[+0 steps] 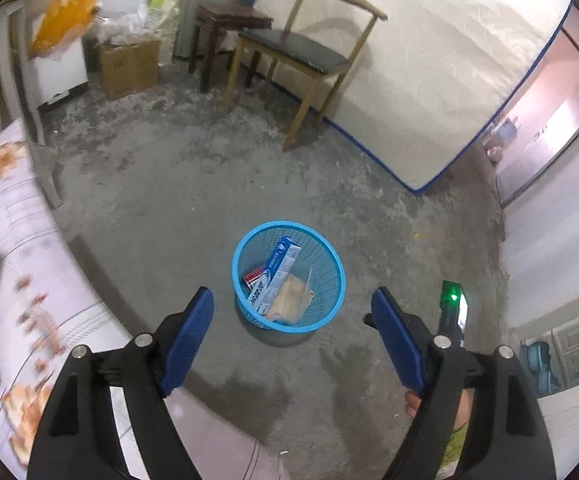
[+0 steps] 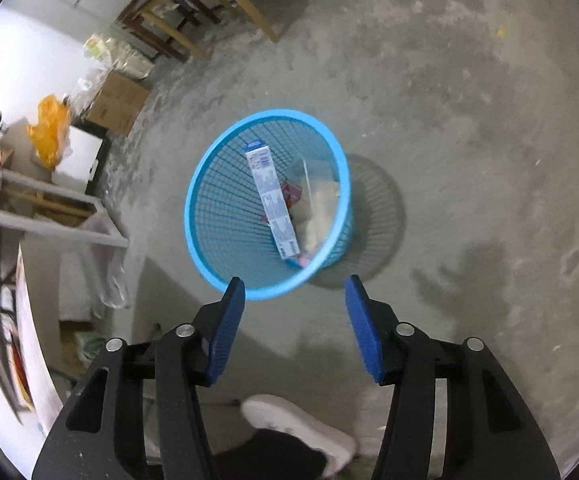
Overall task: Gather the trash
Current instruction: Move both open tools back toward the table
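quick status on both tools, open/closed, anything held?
Left tool: open, holding nothing, above the blue basket.
Right tool: open, holding nothing, near the basket's rim.

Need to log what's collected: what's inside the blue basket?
Inside the blue basket: a long toothpaste box, a red-and-white packet and a clear wrapper. Anything beneath them is covered.

Each claw, left claw [image 1: 291, 300] and right claw [image 2: 294, 288], has black arms, silver screws and blue pads [image 2: 231, 328]. A white shoe [image 2: 301, 428] and dark trouser leg show at lower centre.
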The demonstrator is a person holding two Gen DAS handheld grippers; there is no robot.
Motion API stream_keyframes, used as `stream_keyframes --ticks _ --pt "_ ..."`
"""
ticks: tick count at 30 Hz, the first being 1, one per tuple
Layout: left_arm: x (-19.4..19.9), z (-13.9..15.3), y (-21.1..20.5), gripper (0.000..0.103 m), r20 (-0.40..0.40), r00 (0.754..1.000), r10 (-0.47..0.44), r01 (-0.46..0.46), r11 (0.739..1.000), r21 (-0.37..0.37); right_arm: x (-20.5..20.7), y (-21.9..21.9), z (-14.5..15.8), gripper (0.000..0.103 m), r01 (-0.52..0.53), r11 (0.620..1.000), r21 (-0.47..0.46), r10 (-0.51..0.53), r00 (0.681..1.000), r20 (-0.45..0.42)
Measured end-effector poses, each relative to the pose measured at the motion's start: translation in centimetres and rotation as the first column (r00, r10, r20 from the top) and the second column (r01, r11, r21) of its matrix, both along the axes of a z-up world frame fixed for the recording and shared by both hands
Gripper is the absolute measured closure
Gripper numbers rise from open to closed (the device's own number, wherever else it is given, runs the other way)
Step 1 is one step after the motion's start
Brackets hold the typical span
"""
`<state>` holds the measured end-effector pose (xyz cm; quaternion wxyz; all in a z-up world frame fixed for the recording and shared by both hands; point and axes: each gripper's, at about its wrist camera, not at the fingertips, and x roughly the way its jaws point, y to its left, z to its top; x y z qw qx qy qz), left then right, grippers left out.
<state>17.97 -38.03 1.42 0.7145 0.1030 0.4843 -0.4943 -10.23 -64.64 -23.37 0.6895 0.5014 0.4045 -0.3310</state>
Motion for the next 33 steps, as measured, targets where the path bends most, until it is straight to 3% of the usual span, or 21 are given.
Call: stream_keyframes --ticks 6,9,12,14,16,17,20,22,24,27,30,33 --pt "-0.6 1.7 8.9 0.012 0.082 0.994 0.074 -0.070 0.996 -0.053 -0.1 4.4 5.7 0.023 -0.122 0.972 -0.202 0.098 0.987 -0.126" --pt "-0.8 1.5 13.7 0.011 0.155 0.979 0.130 -0.128 0.992 -0.018 1.3 6.9 9.2 0.013 -0.199 0.920 -0.338 0.133 0.969 -0.210" --pt "-0.7 1.3 18.8 0.009 0.179 0.960 0.215 -0.214 0.976 -0.026 3.6 10.0 12.6 0.008 -0.283 0.832 -0.476 0.162 0.946 -0.280" --pt "-0.6 1.6 21.9 0.006 0.195 0.940 0.279 -0.275 0.960 -0.048 5.9 12.8 15.3 0.008 -0.361 0.740 -0.568 0.224 0.928 -0.297" --pt "-0.4 1.8 25.5 0.006 0.212 0.910 0.357 -0.348 0.934 -0.079 7.4 14.7 17.0 0.008 -0.403 0.675 -0.618 0.273 0.914 -0.299" --pt "-0.4 1.9 27.2 0.006 0.218 0.894 0.392 -0.381 0.920 -0.091 8.7 16.4 18.4 0.008 -0.427 0.628 -0.651 0.310 0.904 -0.293" --pt "-0.4 2.0 31.2 0.006 0.224 0.853 0.472 -0.456 0.882 -0.123 10.5 19.3 20.9 0.008 -0.452 0.560 -0.695 0.453 0.869 -0.200" --pt "-0.4 2.2 33.5 0.006 0.224 0.825 0.519 -0.500 0.855 -0.139 11.6 21.0 22.1 0.008 -0.460 0.553 -0.694 0.583 0.809 -0.072" --pt "-0.4 2.3 36.0 0.006 0.213 0.800 0.561 -0.534 0.828 -0.172 12.5 22.0 22.5 0.008 -0.461 0.574 -0.677 0.657 0.753 0.044" --pt "-0.2 2.8 37.9 0.006 0.207 0.774 0.599 -0.560 0.799 -0.220 15.3 23.6 22.5 0.008 -0.504 0.592 -0.629 0.722 0.679 0.134" --pt "1.3 4.4 39.0 0.006 0.197 0.804 0.561 -0.507 0.820 -0.265 18.5 25.1 22.0 0.008 -0.573 0.608 -0.549 0.752 0.638 0.166" --pt "3.7 6.2 39.0 0.006 0.233 0.816 0.530 -0.469 0.841 -0.270 21.7 25.4 20.6 0.008 -0.634 0.651 -0.417 0.749 0.626 0.217"
